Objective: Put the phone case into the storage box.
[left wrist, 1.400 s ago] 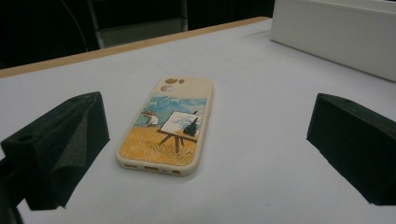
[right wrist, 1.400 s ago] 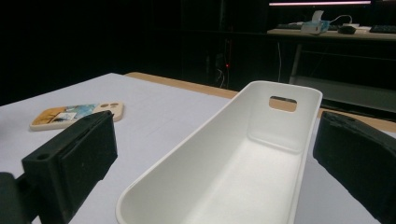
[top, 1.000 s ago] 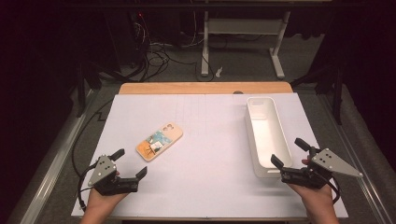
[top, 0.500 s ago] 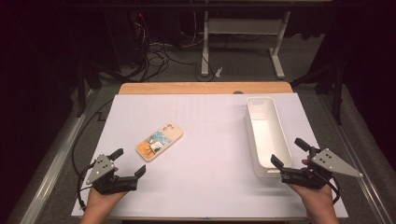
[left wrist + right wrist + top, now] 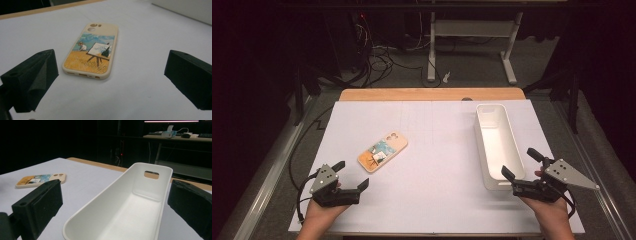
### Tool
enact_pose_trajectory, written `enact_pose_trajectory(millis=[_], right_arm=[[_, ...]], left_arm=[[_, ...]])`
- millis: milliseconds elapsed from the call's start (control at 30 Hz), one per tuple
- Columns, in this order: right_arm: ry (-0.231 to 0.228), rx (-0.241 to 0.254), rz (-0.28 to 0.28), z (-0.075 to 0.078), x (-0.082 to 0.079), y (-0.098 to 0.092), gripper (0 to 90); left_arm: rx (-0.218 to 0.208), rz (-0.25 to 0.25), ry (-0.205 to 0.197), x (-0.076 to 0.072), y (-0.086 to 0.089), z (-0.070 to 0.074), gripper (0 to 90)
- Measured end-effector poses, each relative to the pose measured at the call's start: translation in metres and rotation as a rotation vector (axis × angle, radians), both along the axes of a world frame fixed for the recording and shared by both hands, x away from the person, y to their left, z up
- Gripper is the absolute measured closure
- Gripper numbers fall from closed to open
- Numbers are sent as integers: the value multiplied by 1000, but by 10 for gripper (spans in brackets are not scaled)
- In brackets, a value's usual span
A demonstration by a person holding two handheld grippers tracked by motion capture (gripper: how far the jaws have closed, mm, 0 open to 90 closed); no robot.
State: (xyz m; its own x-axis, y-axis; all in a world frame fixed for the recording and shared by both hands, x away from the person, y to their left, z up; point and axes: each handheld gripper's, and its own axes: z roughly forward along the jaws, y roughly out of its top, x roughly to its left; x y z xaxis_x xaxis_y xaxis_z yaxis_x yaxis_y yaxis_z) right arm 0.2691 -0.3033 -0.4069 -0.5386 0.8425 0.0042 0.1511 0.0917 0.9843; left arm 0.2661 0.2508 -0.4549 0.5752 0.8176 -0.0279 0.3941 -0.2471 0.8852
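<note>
My left gripper (image 5: 348, 176) is nearer the phone (image 5: 382, 151), jaws wide, empty. Phone lies flat just ahead of it, long axis running away from me. Right gripper (image 5: 521, 165) open too, at the bin's (image 5: 510, 181) near end.

phone case (image 5: 91, 51): no words, brand or numbers; its back carries only a painted picture of a figure in a yellow field beside an easel under a blue sky
white bin (image 5: 130, 205): plain, no label or mark to read
surface (image 5: 437, 150): blank white sheet, no print
grey plate on right gripper (image 5: 568, 175): no lettering can be made out
</note>
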Motion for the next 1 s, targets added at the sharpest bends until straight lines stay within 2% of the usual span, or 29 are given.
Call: enact_pose_trajectory(millis=[200,500,1000], right_arm=[[0,0,0,0,0,0,1],[-2,1,0,1,0,-1,1],[-1,0,1,1,0,0,1]], left_arm=[[64,4,83,5,-2,-2,1],[113,-31,191,12,-5,-8,2],[160,-24,292,16,-5,-14,1]])
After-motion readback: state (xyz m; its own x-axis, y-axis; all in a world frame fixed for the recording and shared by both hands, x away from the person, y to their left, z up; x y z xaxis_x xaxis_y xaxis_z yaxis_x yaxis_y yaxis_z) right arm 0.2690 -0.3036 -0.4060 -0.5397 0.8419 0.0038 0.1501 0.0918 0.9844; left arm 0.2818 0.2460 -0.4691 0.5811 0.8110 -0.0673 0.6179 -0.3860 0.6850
